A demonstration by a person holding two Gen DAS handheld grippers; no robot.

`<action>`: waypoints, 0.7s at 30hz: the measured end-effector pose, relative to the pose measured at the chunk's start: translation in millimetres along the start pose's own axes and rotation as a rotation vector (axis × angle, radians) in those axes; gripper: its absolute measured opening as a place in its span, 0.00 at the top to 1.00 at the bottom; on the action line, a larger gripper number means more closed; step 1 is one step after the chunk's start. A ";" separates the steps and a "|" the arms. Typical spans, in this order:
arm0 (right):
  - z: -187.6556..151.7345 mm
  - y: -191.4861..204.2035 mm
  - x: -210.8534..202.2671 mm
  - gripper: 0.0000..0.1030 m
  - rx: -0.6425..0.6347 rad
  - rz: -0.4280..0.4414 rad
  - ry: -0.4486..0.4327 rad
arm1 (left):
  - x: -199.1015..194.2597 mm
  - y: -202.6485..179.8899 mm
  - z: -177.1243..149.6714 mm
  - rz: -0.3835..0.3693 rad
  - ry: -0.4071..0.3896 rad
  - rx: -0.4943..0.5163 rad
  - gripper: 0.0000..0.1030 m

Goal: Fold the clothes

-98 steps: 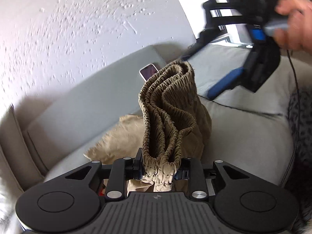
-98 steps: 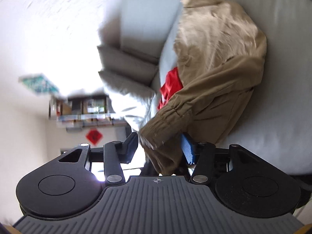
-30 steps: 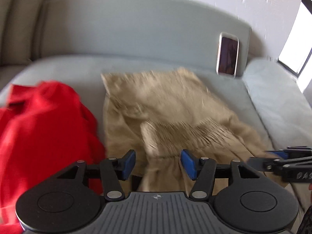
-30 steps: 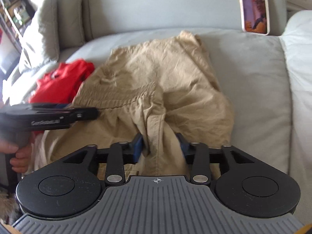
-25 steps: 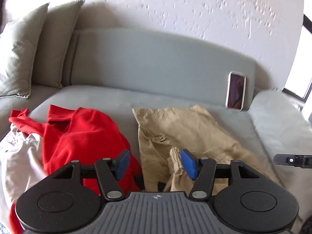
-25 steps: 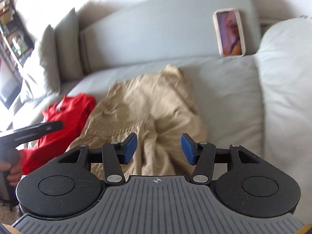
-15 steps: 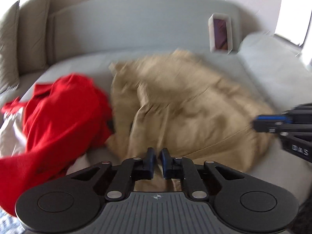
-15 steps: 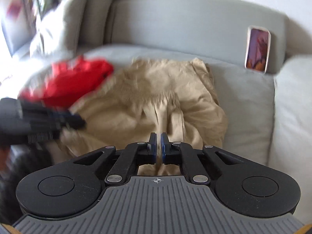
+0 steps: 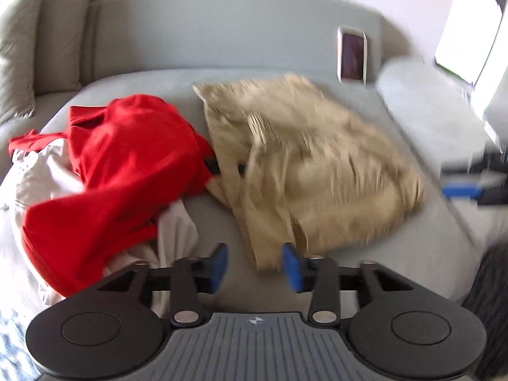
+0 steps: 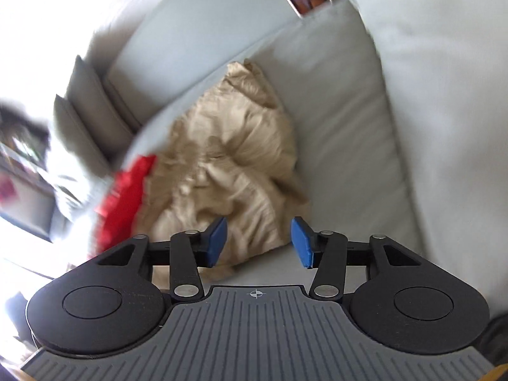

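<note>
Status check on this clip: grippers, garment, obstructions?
Left gripper and right gripper open, jaws just opened, empty. Tan garment bunched on sofa, unfolded. Red garment touches its left edge.

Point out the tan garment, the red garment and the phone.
tan garment (image 9: 317,165): left wrist view, middle of the crumpled heap.
red garment (image 9: 127,165): left wrist view, centre of the red cloth.
phone (image 9: 352,54): left wrist view, on its dark screen.

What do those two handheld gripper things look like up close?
Both look alike. The left gripper and right gripper each have two black linkage arms with silver pivot pins, blue rubber pads on the fingertips, two round black discs, and a ribbed grey body bearing a small crosshair mark.
</note>
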State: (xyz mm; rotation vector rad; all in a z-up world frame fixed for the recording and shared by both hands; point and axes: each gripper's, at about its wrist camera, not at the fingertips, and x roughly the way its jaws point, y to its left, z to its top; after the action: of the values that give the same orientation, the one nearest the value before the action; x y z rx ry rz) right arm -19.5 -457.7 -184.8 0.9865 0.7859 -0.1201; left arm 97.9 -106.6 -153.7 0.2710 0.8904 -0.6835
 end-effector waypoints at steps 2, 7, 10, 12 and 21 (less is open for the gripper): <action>-2.8 -14.3 7.2 0.44 0.155 0.041 0.028 | 7.4 -6.6 -4.5 -0.039 -0.003 0.030 0.57; -12.1 -33.1 30.7 0.44 0.261 0.009 0.005 | 34.1 -18.7 -3.9 -0.056 0.011 0.125 0.60; -12.7 -41.6 47.4 0.40 0.302 0.068 -0.029 | 47.7 -20.5 -3.6 -0.060 0.021 0.139 0.67; -14.1 -35.5 52.0 0.66 0.256 0.039 -0.034 | 46.2 -17.7 -3.8 -0.055 0.015 0.140 0.80; -8.6 -25.9 34.6 0.91 0.110 -0.066 -0.063 | 36.1 14.2 -2.4 0.086 0.100 0.187 0.99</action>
State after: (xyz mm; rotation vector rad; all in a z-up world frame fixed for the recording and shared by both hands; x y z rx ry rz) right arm -10.2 -457.1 -227.9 1.0565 0.7600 -0.2525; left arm 121.4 -110.2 -184.5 0.5120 0.9054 -0.6784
